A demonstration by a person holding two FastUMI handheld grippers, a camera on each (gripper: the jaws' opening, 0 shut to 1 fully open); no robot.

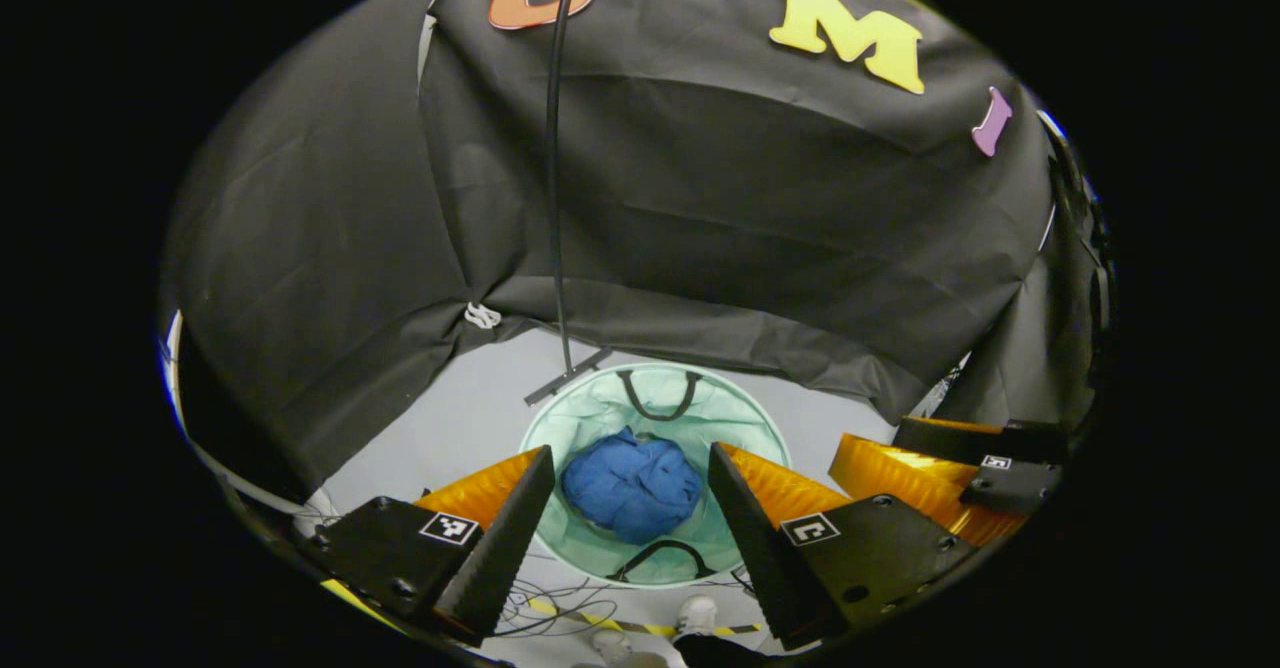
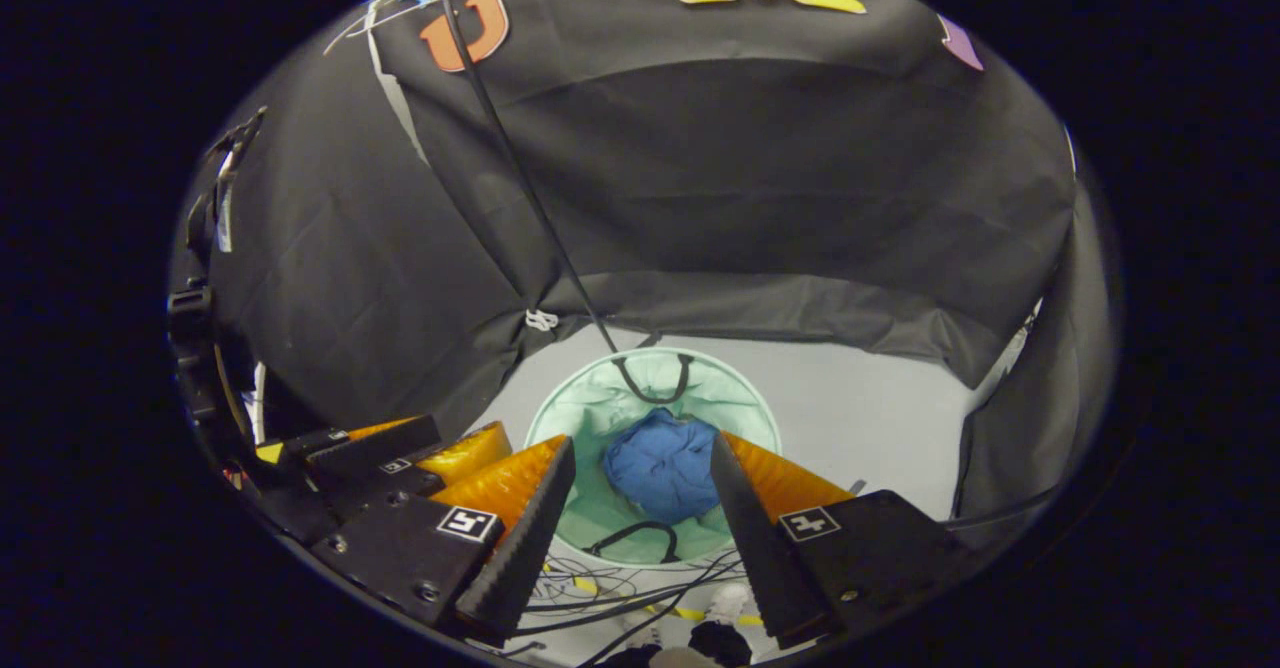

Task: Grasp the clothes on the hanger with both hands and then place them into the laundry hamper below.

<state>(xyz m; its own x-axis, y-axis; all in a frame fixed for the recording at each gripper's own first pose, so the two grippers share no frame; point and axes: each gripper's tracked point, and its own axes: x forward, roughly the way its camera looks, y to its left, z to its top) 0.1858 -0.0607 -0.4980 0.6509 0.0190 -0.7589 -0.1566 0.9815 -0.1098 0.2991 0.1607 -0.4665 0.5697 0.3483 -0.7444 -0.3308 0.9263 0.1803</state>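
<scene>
- Left hand-held gripper [image 1: 630,508]: fingers spread wide, holding nothing; the blue clothes [image 1: 632,484] lie well below, seen straight down between the fingers.
- Right hand-held gripper [image 2: 640,508]: likewise open and empty, just beside the left one, over the same spot.
- Laundry hamper [image 1: 560,418]: stands on the floor at the foot of the hanger stand's pole [image 1: 553,168]; the clothes lie bunched inside it, with no clear long axis.
- Judgement: both grippers about equally near; the deposit looks done.

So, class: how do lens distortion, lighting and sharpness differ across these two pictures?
Left gripper view: fisheye bends the stand pole; blue clothes in the hamper sharp, evenly lit. Right gripper view: same bowing, floor bright, edges darker.
</scene>
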